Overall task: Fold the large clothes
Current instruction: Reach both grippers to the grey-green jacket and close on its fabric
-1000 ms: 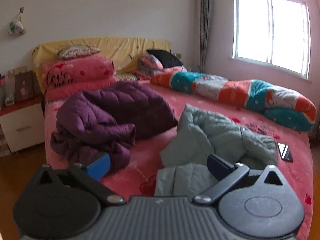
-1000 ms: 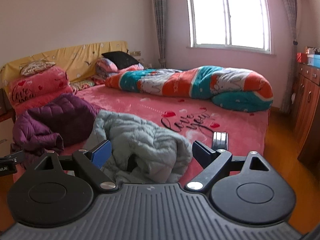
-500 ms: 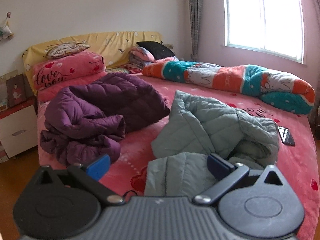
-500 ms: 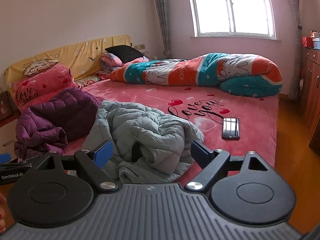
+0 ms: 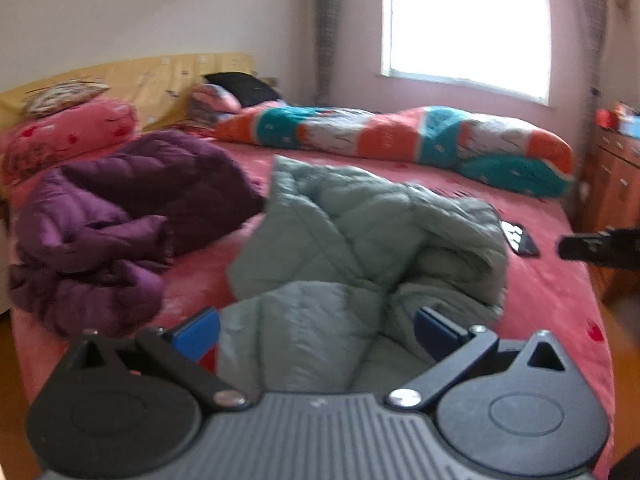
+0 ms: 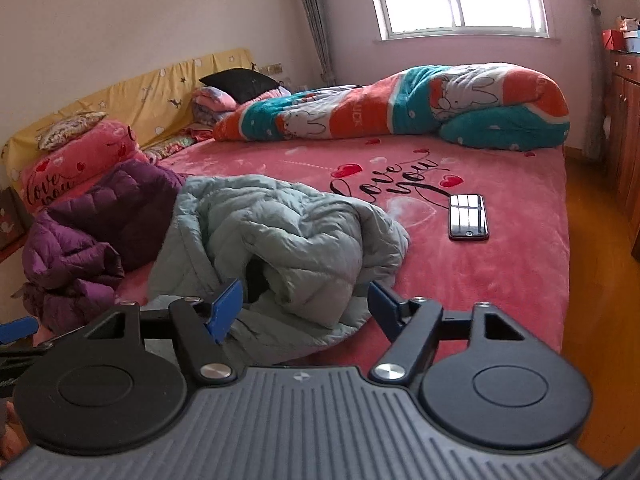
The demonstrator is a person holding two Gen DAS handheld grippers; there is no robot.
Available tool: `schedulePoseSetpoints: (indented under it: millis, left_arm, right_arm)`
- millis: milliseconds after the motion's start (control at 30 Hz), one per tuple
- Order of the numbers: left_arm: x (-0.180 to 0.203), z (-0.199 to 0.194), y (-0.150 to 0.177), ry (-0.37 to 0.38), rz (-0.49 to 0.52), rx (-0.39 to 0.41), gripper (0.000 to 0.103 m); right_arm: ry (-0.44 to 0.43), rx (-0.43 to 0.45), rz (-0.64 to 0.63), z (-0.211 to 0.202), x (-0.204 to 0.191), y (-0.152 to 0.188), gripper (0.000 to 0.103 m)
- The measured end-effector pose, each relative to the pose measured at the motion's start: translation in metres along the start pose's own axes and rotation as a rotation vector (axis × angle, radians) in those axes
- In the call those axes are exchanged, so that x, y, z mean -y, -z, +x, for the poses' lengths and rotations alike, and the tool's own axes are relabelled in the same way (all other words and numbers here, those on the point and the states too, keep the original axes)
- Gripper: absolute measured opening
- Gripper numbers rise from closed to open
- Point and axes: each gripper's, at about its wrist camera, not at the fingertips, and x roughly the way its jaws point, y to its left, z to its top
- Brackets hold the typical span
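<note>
Step in hand: approach, before any grasp. I judge that folding has not begun, since the grey-green padded jacket (image 6: 280, 248) lies crumpled in a heap near the foot edge of the bed (image 6: 500, 280), on the pink "Love you" cover. A purple padded jacket (image 6: 100, 232) lies bunched just beside it, toward the headboard, touching or nearly touching it along one side.

Gripper state: my left gripper (image 5: 316, 326) has its jaws apart, with jacket fabric showing in the gap; the view is blurred, and I see no pad pressing on cloth. My right gripper (image 6: 304, 304) has its jaws apart as well; they have just been closing a little, with the near fold of the grey-green jacket in line between them but not pinched. Neither gripper holds anything.

Other items: a phone (image 6: 468, 216) lies flat on the cover, apart from the grey-green jacket on the window side. A rolled patterned quilt (image 6: 400, 104) lies across the far side of the bed.

Next move, as I judge it: bring both grippers down onto the near hem or shoulders of the grey-green jacket, clamp one edge in each, then lift and spread it flat on the bare cover. The padded cloth is thick and slippery, so a deep bite is called for. Keep the spread clear of the phone.
</note>
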Motion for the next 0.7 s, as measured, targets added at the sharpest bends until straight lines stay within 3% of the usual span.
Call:
schedulePoseSetpoints:
  millis: [67, 133, 433, 500, 700]
  left_arm:
    - [0.009, 0.009, 0.004, 0.034, 0.032, -0.006, 0.103]
    - [0.018, 0.018, 0.007, 0.058, 0.062, -0.01, 0.103]
    - [0.008, 0.07, 0.013, 0.019, 0.193, -0.014, 0.102]
    - [0.01, 0.082, 0.015, 0.023, 0.253, -0.032, 0.102]
    - [0.009, 0.119, 0.026, 0.036, 0.292, -0.134, 0.094]
  right_arm:
    - [0.007, -0.012, -0.002, 0.011, 0.003, 0.003, 0.09]
    - [0.006, -0.033, -0.003, 0.024, 0.007, 0.006, 0.103]
    - [-0.098, -0.156, 0.06, 0.075, 0.012, 0.029, 0.102]
    - [-0.134, -0.19, 0.069, 0.085, 0.006, 0.035, 0.102]
    - [-0.221, -0.256, 0.053, 0.111, -0.014, 0.046, 0.102]
